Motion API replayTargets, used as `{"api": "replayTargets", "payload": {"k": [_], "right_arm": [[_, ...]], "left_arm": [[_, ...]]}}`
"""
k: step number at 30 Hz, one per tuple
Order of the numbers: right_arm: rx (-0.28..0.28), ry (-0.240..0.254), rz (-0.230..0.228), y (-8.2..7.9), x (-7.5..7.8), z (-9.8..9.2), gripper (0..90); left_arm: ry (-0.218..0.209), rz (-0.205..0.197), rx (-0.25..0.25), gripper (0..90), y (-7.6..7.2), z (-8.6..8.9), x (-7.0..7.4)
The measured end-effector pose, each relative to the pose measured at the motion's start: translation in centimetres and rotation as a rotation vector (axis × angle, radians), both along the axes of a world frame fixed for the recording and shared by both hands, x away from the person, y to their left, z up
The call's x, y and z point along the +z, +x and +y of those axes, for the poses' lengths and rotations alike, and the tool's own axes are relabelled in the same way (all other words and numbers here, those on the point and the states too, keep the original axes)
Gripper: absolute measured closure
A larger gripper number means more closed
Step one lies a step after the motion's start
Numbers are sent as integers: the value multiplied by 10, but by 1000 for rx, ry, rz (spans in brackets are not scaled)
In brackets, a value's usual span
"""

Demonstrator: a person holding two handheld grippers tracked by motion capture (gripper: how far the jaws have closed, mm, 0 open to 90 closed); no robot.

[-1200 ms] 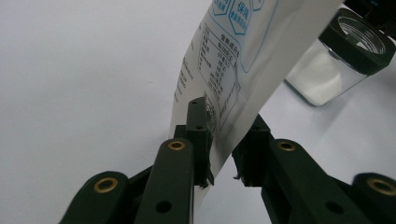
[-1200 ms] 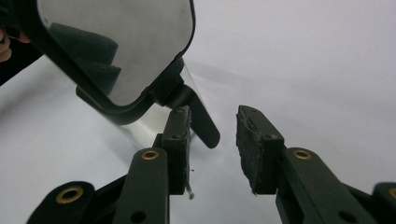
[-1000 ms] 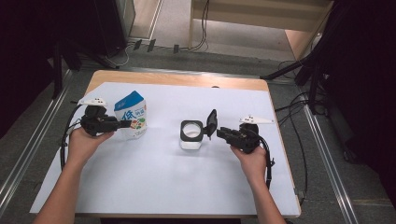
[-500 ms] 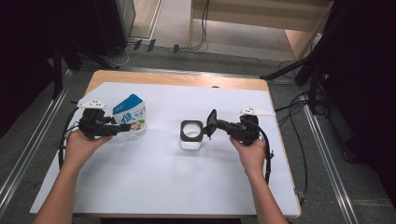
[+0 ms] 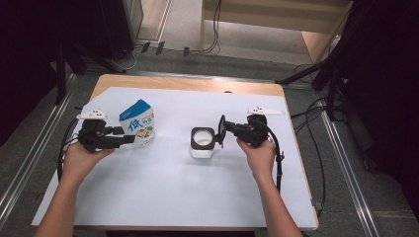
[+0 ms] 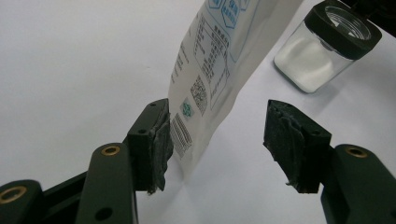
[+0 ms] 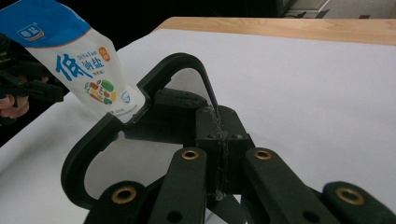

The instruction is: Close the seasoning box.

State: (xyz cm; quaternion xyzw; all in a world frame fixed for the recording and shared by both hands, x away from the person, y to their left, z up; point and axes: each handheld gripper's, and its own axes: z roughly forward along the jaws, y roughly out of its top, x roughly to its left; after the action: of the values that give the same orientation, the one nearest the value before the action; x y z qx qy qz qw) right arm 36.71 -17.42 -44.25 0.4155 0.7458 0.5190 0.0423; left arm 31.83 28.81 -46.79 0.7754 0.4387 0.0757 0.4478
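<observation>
Step in hand: jar opened; judged to be ahead of pouring from the pouch into the jar.
Right gripper (image 5: 221,132): centre right of the high view; fingers pressed together on the black lid (image 7: 135,140), held tilted just right of the jar.
Jar (image 5: 202,143): centre of the surface (image 5: 163,192), open, white contents.
Left gripper (image 5: 129,135): centre left; fingers (image 6: 156,140) have just been spreading; one pad touches the pouch, the other stands clear.
Pouch (image 5: 138,122): upright, left of the jar.
Next move: close on the pouch, lift, carry to the jar mouth.
</observation>
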Motion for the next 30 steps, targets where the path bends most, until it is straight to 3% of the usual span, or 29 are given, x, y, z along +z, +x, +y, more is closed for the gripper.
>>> {"api": "replayTargets", "payload": {"k": [30], "right_arm": [[46, -57, -10, 5, -8, 22, 890]], "left_arm": [[12, 30, 4, 414, -6, 2, -9]]}}
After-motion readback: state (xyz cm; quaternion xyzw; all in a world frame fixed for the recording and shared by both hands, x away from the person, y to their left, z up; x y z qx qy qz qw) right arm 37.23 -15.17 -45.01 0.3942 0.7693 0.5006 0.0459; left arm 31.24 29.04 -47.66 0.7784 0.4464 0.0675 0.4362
